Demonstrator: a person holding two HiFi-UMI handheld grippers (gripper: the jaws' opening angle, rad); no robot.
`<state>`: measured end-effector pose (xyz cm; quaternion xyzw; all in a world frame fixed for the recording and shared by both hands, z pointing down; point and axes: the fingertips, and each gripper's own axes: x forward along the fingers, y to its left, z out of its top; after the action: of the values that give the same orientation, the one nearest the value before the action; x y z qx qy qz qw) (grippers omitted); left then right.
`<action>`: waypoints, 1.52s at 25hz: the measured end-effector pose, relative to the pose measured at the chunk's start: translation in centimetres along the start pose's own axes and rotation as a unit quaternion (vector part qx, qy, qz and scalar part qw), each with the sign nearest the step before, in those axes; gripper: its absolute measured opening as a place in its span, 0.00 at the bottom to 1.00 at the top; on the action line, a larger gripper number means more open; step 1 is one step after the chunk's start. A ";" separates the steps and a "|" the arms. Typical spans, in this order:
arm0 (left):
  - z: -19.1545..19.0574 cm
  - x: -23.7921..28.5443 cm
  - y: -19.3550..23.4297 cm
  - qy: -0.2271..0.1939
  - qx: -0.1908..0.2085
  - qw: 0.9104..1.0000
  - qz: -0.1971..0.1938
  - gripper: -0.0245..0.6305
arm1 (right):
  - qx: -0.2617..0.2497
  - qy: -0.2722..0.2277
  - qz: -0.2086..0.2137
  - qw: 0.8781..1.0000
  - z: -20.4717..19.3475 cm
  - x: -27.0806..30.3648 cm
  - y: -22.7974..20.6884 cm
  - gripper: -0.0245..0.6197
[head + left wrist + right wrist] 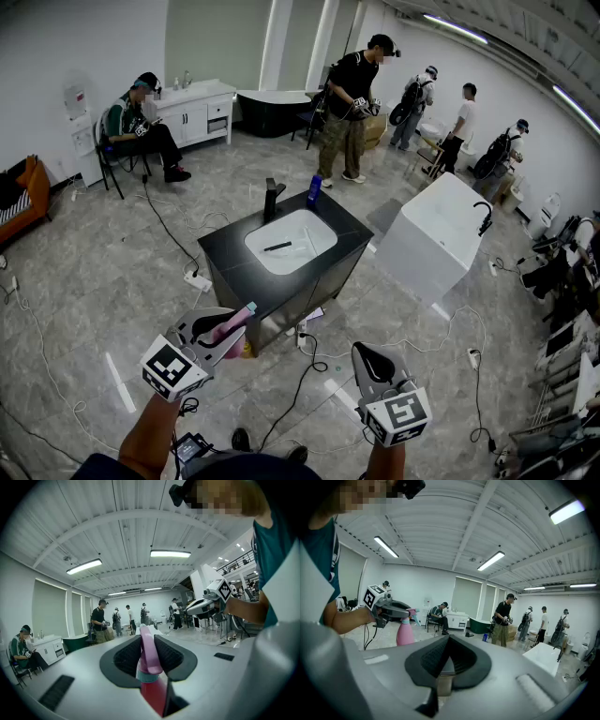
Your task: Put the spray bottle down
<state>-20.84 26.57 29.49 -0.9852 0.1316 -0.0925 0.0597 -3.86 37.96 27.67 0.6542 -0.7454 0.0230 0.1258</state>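
Observation:
A pink spray bottle [232, 324] with a pale blue collar is clamped by its trigger head in my left gripper [220, 331], low at the left of the head view, in the air above the floor. In the left gripper view the pink head [150, 660] sits between the dark pads of the left gripper [147, 641]. From the right gripper view the bottle [405, 633] hangs upright under the left gripper [393, 609]. My right gripper [367, 361] is held beside it at the lower right, shut with nothing in it [446, 644].
A black vanity [225, 258] with a white basin, a black faucet [273, 199] and a blue bottle [314, 189] stands just ahead. A white bathtub [441, 234] is to the right. Cables [309, 375] and power strips lie on the floor. Several people stand or sit farther back.

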 end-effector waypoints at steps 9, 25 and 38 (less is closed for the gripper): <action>-1.1 0.1 1.9 0.000 -0.003 1.000 -0.005 0.18 | 0.003 0.010 -0.004 1.000 -0.7 2.0 0.6 0.05; -3.1 3.2 5.3 0.007 -0.008 1.000 -0.015 0.18 | 0.041 -0.010 -0.004 0.999 -1.1 6.2 -1.8 0.05; -2.7 12.2 6.7 0.026 -0.023 0.998 0.048 0.18 | 0.040 -0.020 0.064 0.997 -2.3 12.1 -12.2 0.05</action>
<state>-11.50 16.58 33.18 -0.9760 0.1825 -0.1121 0.0381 7.10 24.94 30.91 0.6100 -0.7866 0.0475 0.0832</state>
